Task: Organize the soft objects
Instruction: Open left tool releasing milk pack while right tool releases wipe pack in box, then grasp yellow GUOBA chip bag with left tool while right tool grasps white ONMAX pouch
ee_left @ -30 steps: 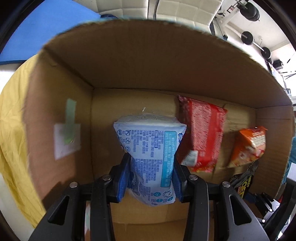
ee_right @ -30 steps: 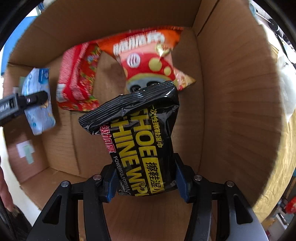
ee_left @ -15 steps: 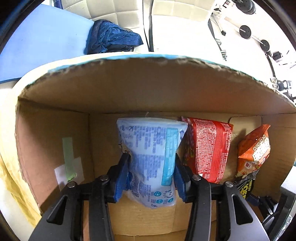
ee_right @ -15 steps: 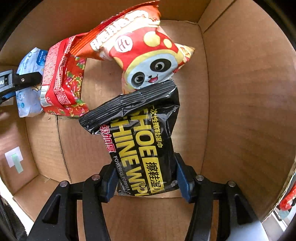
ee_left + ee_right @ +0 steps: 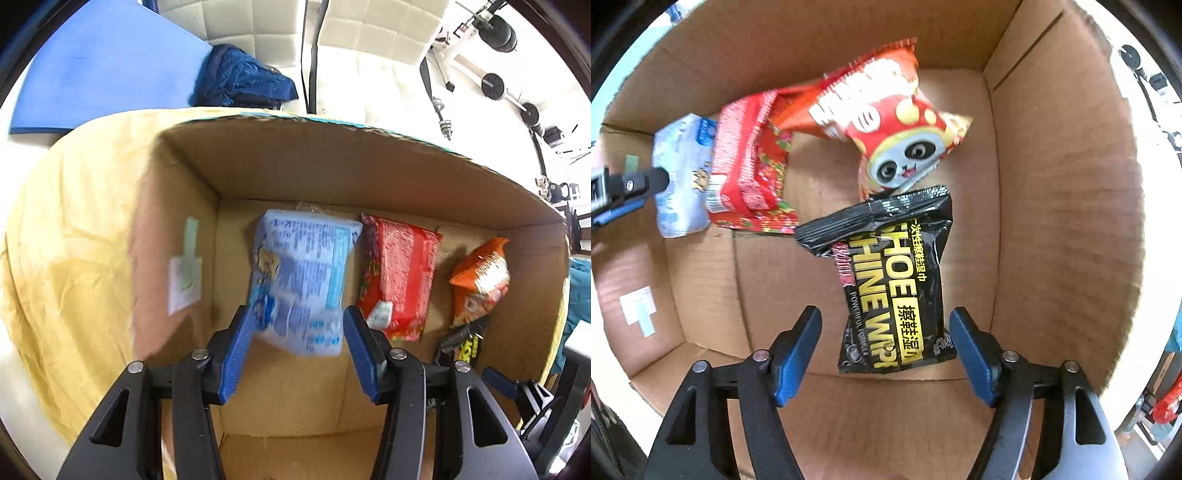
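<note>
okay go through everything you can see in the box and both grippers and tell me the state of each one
Box: open at the top, four packs inside.
Blue pack: between the left gripper's pads, on the box floor.
Red pack: lying loose.
Panda bag: lying loose.
Black pack: released, on the box floor.
Left gripper: opening.
Right gripper: opening, pads clear of the black pack.

Both grippers' jaws opening: left gripper (image 5: 298,345) freed blue wipes pack (image 5: 301,280), right gripper (image 5: 884,345) freed black shoe-wipes pack (image 5: 892,284); both lifted higher above cardboard box (image 5: 177,236).
</note>
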Demonstrator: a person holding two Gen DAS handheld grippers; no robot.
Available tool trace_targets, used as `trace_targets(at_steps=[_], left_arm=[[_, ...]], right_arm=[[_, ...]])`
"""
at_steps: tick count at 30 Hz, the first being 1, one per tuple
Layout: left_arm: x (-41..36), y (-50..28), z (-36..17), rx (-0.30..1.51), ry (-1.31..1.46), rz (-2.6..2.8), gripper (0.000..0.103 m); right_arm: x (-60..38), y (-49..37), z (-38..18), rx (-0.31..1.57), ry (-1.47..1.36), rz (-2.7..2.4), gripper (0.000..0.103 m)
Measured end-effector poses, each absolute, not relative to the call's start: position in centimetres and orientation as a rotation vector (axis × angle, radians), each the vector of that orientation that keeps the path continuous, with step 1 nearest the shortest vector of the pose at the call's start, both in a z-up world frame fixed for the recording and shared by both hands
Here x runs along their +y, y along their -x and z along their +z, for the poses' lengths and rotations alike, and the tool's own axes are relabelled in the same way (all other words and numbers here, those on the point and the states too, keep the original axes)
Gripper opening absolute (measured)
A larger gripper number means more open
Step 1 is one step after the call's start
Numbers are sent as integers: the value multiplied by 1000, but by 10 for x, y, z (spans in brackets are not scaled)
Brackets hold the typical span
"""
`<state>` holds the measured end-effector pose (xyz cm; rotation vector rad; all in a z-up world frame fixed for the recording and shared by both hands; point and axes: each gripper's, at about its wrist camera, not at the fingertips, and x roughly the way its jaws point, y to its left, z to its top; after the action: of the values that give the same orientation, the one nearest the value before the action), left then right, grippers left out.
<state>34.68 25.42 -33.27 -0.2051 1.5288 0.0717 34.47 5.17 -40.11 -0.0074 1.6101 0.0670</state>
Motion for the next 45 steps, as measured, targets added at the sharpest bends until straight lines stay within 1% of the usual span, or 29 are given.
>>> trace_targets(at_steps=[3,4,5,6,8,10,11,12,27,33,40,45], left_arm=[[253,-331,-316,1490,214,67,50],[253,-328,-312,1480,210,65,51],[251,-321,-306,1465,203,66,55],[250,-316,-301,1452,198,66,67],[247,-304,-292,1422,190,68,79],[246,-293,-284,1396,185,81,85],[243,-288,-280,1388,182,81,91],[242,-281,-275,1374,182,81,94],[212,-213,-199,1206,138,88,95],[195,-190,-171,1146,140,91,95],[171,-175,-161,1127,152,85,95],[140,-168,-178,1165,127,94,95]], right_arm=[[52,-339,-385,1579,13,74,83],[55,-337,-380,1567,17,77,87],[55,-335,-375,1556,20,80,90],[55,-332,-371,1548,21,81,94],[56,-325,-358,1527,20,88,96],[56,-319,-350,1518,11,98,100],[55,-315,-345,1513,6,105,102],[54,-311,-339,1503,4,108,103],[37,-245,-249,1302,12,146,103],[31,-222,-223,1249,-7,174,103],[9,-201,-200,1213,-35,195,103],[-42,-194,-206,1237,-56,146,103]])
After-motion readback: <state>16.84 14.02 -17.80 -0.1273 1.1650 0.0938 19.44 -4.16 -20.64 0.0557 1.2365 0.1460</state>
